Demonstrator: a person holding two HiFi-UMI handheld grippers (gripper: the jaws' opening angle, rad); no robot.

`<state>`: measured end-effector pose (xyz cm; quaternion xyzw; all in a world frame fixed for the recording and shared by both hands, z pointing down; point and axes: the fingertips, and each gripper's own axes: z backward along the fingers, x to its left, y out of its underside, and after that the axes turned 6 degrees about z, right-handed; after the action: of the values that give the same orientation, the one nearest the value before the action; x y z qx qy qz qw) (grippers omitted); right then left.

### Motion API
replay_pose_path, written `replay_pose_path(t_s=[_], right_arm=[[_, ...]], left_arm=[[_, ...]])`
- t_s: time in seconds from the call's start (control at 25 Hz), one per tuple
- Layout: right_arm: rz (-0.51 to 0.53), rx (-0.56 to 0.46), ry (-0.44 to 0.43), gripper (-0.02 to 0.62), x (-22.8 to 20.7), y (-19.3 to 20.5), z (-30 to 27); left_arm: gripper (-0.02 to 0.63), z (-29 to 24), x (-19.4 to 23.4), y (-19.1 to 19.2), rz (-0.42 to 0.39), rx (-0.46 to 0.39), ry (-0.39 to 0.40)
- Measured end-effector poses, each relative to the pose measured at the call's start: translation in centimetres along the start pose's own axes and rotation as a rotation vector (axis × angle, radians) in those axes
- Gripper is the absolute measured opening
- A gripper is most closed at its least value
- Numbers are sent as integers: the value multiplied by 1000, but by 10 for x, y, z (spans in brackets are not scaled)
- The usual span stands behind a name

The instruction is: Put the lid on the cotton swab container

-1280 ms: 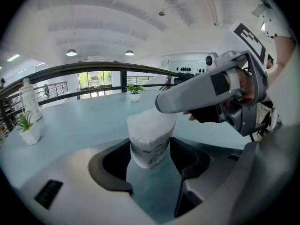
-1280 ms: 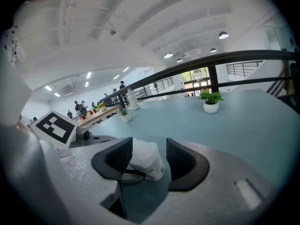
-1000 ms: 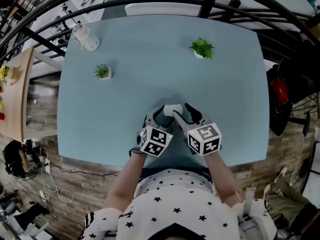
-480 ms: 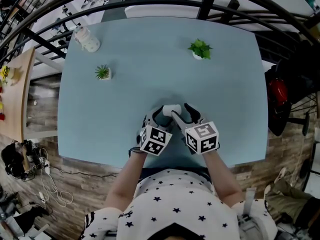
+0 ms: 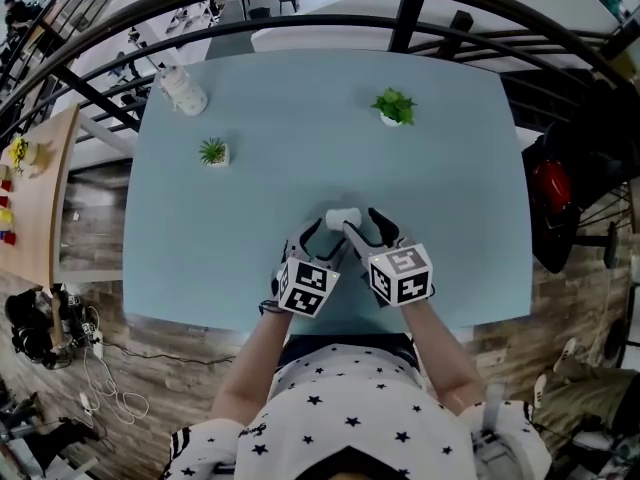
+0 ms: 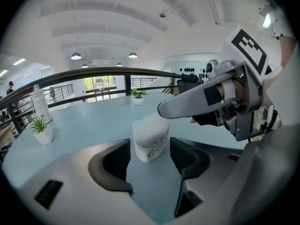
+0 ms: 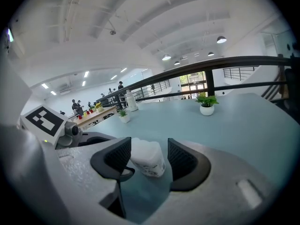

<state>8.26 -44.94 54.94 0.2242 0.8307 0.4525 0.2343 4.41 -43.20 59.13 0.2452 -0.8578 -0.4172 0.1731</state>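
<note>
Cotton swab container: upright on the table, close to the near edge and roughly midway left to right, between the tips of both grippers. The left plant, right plant and bottle stand well apart on the far side, clear of the work.

Left gripper: jaws apart with the container between them. Only a thin slit shows on each side, and the pads do not appear to press.

Right gripper: jaws have just been opening and now stand wide. The container is between them with a clear gap at the right pad and a smaller one at the left. Nothing is held.

Top of the container: whitish and looks closed. The lid seam cannot be made out, so whether the lid is seated is unconfirmed.

Handling (judgement):
- Small plastic tub, probably very light. A nudge from a jaw would likely slide or tip it on the smooth table.
- Walls look thin and smooth with a printed band. They would probably flex under a hard squeeze and slip under a weak one.
- Best hold is low on the body, across the two opposite sides and below the lid line, with moderate pressure.
- One gripper steadies the body while the other takes the lid by its rim, or presses flat on top, straight down.
- Squeezing high risks distorting the mouth so the lid will not seat.
</note>
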Motion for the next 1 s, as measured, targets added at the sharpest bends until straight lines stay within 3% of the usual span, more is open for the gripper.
replay_pose_path(t_s=[0.52, 0.72, 1.0], right_arm=[[-6, -95, 21, 227, 58, 2, 51], [11, -118, 67, 225, 83, 12, 73], [56, -126, 104, 159, 129, 32, 108]], left_arm=[[264, 81, -8, 10, 78, -109, -14], [263, 117, -15, 22, 75, -145, -6], [177, 176, -27, 45, 103, -193, -8]])
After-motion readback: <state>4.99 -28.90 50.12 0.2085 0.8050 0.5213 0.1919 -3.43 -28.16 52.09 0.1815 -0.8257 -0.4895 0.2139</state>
